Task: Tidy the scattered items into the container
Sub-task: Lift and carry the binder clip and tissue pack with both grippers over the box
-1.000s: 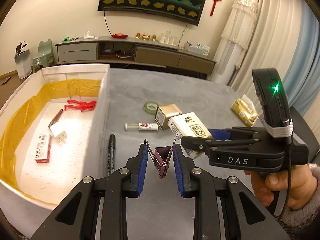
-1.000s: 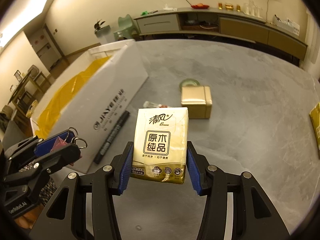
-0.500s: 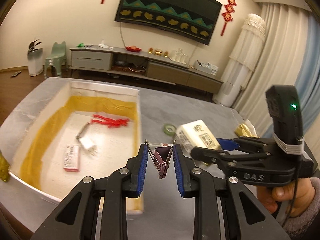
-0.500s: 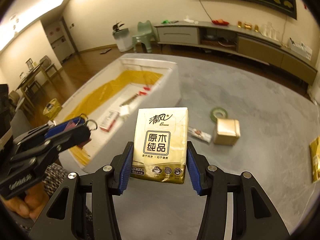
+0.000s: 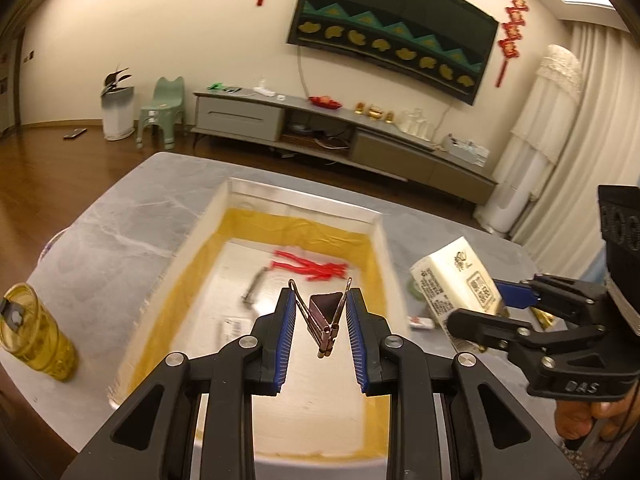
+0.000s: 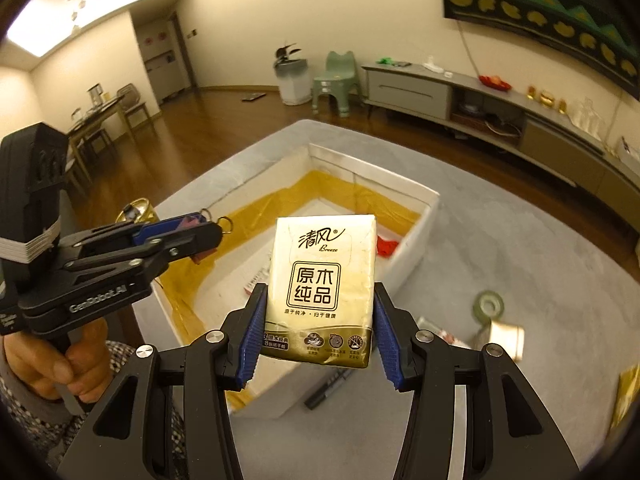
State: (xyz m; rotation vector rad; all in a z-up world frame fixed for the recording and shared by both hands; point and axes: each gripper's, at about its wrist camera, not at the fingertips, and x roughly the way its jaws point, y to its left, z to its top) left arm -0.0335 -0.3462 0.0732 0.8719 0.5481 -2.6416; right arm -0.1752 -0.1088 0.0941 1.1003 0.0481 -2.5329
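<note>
My left gripper [image 5: 320, 312] is shut on a dark pink binder clip [image 5: 325, 312] and hangs above the inside of the white box [image 5: 304, 208] with yellow tape along its walls. In the right wrist view the same left gripper [image 6: 200, 232] sits over the box [image 6: 412, 196] at left. My right gripper [image 6: 320, 320] is shut on a gold and white tissue pack [image 6: 324, 280], raised above the box's near right corner. From the left wrist view the tissue pack [image 5: 456, 280] shows at right, just outside the box's right wall. A red item [image 5: 308, 266] lies in the box.
A yellow-tinted glass cup [image 5: 36, 328] stands on the grey table left of the box. A tape roll [image 6: 488, 306], a gold tin [image 6: 506, 338], a black marker [image 6: 328, 388] and a gold packet [image 6: 624, 396] lie on the table right of the box.
Both grippers have risen and moved left, from over the table beside the box to over the box. Each keeps its hold on its item.
</note>
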